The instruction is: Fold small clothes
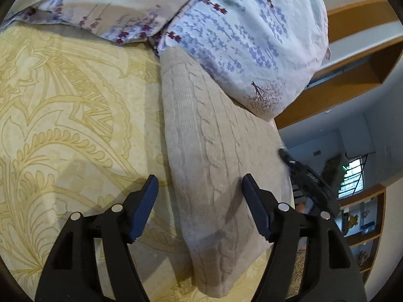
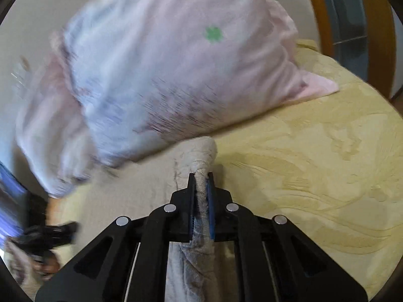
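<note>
A beige cable-knit garment [image 1: 214, 156] lies stretched on the yellow patterned bedspread [image 1: 63, 105], its far end against a pillow. My left gripper [image 1: 200, 186] is open, its blue-padded fingers hovering over the garment's near part, one finger over the bedspread. My right gripper [image 2: 201, 183] is shut on a bunched edge of the same beige garment [image 2: 199, 156], which hangs through the jaws toward the camera. The right gripper also shows in the left wrist view [image 1: 307, 176] at the garment's right edge.
A floral pillow [image 1: 239, 37] lies at the head of the bed; it shows blurred in the right wrist view [image 2: 163, 70]. Wooden shelves [image 1: 357, 50] stand to the right of the bed. The bedspread [image 2: 314, 156] extends to the right.
</note>
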Tool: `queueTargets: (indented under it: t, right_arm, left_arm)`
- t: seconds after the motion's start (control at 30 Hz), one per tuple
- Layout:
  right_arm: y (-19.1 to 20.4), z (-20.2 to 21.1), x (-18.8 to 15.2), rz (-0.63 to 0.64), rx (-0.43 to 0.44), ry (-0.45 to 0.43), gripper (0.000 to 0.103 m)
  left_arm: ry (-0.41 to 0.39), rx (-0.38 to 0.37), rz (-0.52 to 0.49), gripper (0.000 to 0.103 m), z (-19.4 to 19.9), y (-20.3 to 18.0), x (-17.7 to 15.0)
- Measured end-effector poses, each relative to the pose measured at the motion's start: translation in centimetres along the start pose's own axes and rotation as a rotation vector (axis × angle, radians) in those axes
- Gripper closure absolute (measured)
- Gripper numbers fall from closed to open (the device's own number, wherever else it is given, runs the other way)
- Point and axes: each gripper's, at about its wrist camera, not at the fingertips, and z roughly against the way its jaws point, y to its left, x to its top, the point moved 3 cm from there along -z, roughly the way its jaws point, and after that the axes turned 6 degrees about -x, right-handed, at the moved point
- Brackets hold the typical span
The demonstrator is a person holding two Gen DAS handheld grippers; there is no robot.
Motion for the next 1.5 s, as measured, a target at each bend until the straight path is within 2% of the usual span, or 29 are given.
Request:
queueTargets:
  t: [0.1, 0.27, 0.33, 0.37, 0.43, 0.47, 0.5, 0.57, 0.7, 0.83, 1.07, 1.5]
  right_arm:
    - [-0.7, -2.1, -0.8, -0.028, -0.046, 0.061, 0.095]
    - [-0.4, -2.3, -0.8, -0.029, -0.074, 0.066, 0.094]
    - [-0.6, -1.5, -0.9, -0.043, -0.06, 0.062, 0.093]
    - [-0.9, -0.8, -1.0, -0.064, -0.034, 0.051, 0.088]
    - [-1.0, 0.1, -1.2, -0.102, -0.01, 0.049, 0.067]
    - [-1.4, 0.5, -1.4, -0.124, 0.011, 0.054, 0.043]
    - [-1.8, 1.1, -1.7, -0.154, 0.053, 0.057, 0.032]
    - [-2.6, 1.7, -2.2, -0.2, 0.13, 0.074, 0.032]
    - [-3.9, 1.5, -2.8, -0.273, 0.208, 0.145, 0.032]
    - [-3.7, 1.1, -3.5, -0.268, 0.224, 0.185, 0.032]
    - [-2.5, 0.0, -3.8, -0.226, 0.283, 0.216, 0.032]
    - [-0.7, -0.8, -4.8, -0.175, 0.392, 0.226, 0.038]
  left_arm:
    - [-0.002, 0.008, -0.023, 0.034, -0.3, -0.3, -0.2]
    - [-0.032, 0.054, -0.108, 0.032, 0.0, -1.3, -0.7]
    - [-0.06, 0.097, -0.163, 0.026, 0.3, -2.1, -1.1]
    - [-0.074, 0.116, -0.189, 0.024, 0.5, -2.5, -1.3]
    - [-0.085, 0.14, -0.225, 0.019, 0.7, -3.0, -1.6]
    - [-0.081, 0.146, -0.238, 0.018, 0.6, -3.3, -1.8]
    - [-0.075, 0.144, -0.241, 0.016, 0.8, -3.3, -1.9]
    - [-0.056, 0.137, -0.236, 0.013, 0.6, -3.3, -2.0]
    - [-0.033, 0.133, -0.204, 0.012, 0.1, -3.0, -1.9]
    - [-0.028, 0.2, -0.221, 0.011, -0.5, -3.1, -1.8]
    - [-0.014, 0.22, -0.242, 0.01, -1.7, -3.5, -1.4]
    - [0.015, 0.185, -0.218, 0.01, -3.4, -3.3, -1.0]
